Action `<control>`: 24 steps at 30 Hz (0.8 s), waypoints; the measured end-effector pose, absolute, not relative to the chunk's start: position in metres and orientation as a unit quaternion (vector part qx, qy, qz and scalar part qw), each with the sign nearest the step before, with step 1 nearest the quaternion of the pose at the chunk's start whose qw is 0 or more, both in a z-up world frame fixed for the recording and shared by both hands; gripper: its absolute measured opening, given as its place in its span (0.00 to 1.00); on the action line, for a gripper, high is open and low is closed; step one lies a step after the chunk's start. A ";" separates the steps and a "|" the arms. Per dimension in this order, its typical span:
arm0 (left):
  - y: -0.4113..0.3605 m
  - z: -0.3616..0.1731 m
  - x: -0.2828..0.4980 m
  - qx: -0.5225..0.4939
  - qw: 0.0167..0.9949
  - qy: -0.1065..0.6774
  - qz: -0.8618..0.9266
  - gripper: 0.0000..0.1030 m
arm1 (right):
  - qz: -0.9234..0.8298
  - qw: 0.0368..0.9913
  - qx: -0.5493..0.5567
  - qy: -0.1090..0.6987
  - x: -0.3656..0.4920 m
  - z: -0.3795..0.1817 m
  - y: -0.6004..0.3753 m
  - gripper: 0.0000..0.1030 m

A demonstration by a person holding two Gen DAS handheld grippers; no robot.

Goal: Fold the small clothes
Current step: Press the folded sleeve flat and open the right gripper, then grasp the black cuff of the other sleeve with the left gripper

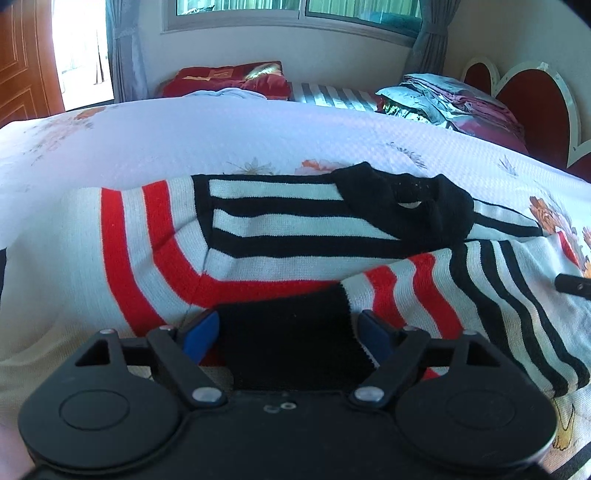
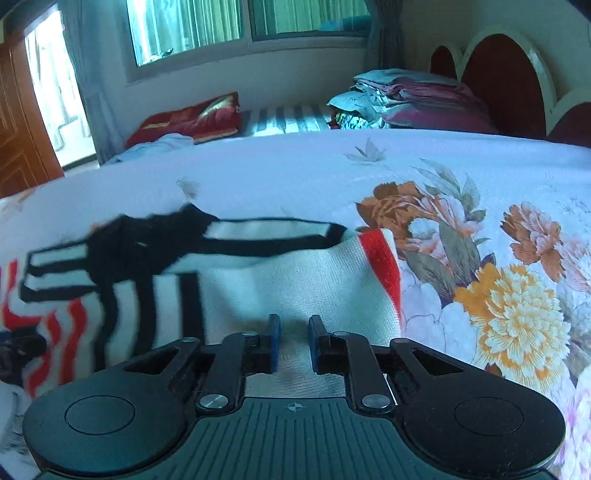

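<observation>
Striped knit sweater (image 1: 280, 236) lies on a floral bedspread (image 1: 221, 136), near edge of bed. White body with red and black stripes; black collar (image 1: 402, 206) at the far side, one sleeve folded across the front.

Left gripper (image 1: 290, 334): jaws wide apart, blue pads (image 1: 199, 332) on either side of a black ribbed cuff (image 1: 291, 332). Pads stand at the cuff's edges; no clear squeeze visible. A dark bar (image 1: 572, 284), probably part of the other tool, enters from the right edge.

Right gripper (image 2: 293, 343): jaws nearly together, blue pads (image 2: 275, 343) with a narrow gap, white knit fabric bunched between them and drawn up toward the camera. Sweater's right part (image 2: 295, 273) blurred in this view.

Far side of bed: red pillow (image 1: 229, 77) left, stacked folded bedding (image 1: 454, 99) right, red headboard (image 1: 528, 99) beyond, window (image 1: 295, 11) above.
</observation>
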State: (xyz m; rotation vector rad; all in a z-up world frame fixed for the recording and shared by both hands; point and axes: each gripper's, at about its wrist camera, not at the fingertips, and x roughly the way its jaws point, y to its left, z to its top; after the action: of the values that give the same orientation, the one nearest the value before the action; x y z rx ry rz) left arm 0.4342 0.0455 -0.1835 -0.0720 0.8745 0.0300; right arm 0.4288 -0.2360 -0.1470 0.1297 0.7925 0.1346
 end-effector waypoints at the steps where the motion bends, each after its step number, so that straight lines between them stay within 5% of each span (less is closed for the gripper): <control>1: 0.045 -0.183 0.434 -0.034 0.905 0.424 0.016 0.81 | 0.077 0.920 0.063 0.380 0.425 -0.143 -0.231 0.15; 11: 0.043 -0.180 0.433 -0.033 0.903 0.427 0.018 0.79 | 0.120 0.911 0.019 0.395 0.400 -0.146 -0.177 0.17; 16: 0.054 -0.167 0.421 -0.036 0.907 0.419 0.019 0.79 | 0.133 0.905 -0.001 0.403 0.389 -0.151 -0.140 0.42; 24: 0.119 -0.138 0.379 -0.071 0.913 0.400 0.046 0.79 | 0.139 0.912 0.007 0.386 0.377 -0.138 -0.117 0.43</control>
State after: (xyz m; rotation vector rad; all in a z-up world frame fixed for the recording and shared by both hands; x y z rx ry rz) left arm 0.3788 0.1187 -0.1380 -0.1456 0.8244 0.0943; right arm 0.3767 -0.1173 -0.1379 0.0136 0.7951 0.2863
